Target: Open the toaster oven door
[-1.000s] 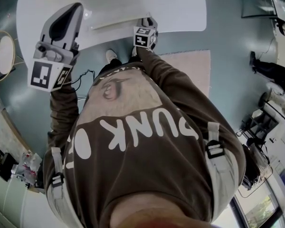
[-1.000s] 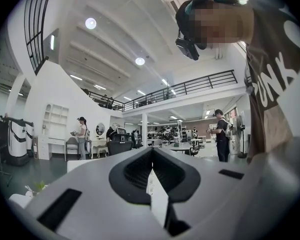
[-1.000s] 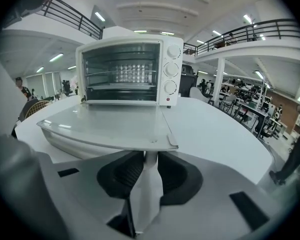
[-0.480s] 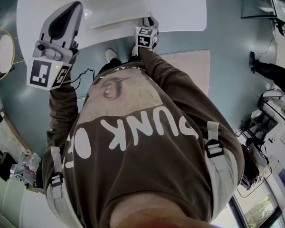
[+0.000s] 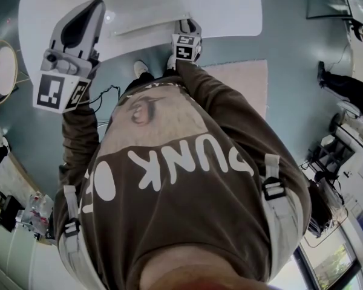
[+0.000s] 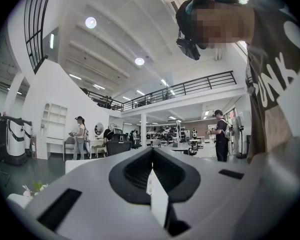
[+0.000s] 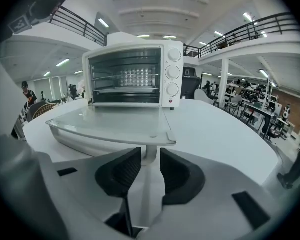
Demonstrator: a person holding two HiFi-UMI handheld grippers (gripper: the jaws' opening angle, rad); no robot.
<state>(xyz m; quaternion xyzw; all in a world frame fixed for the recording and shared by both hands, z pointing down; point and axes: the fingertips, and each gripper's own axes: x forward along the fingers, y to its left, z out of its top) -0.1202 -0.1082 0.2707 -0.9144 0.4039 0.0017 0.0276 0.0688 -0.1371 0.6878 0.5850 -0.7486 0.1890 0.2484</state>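
Observation:
The white toaster oven [image 7: 132,76] stands on the white table [image 7: 215,134] with its glass door [image 7: 110,124] folded down flat toward me. The door's handle [image 7: 149,156] sits between the pads of my right gripper [image 7: 146,159]. Its jaws are opening, with thin gaps on both sides of the handle. In the head view the right gripper [image 5: 186,29] is at the table edge against the lowered door [image 5: 148,24]. My left gripper [image 5: 89,9] is held up high at the left, jaws closed together and empty, and it [image 6: 152,154] points out into the hall.
A round racket [image 5: 0,68] lies on the floor at the left, and a pale rug [image 5: 242,89] lies under the table's near edge. The person's shoes [image 5: 142,71] stand close to the table. People [image 6: 80,136] stand far off in the hall.
My left gripper has drifted slightly up and to the left. The right gripper has stayed at the lowered door's edge.

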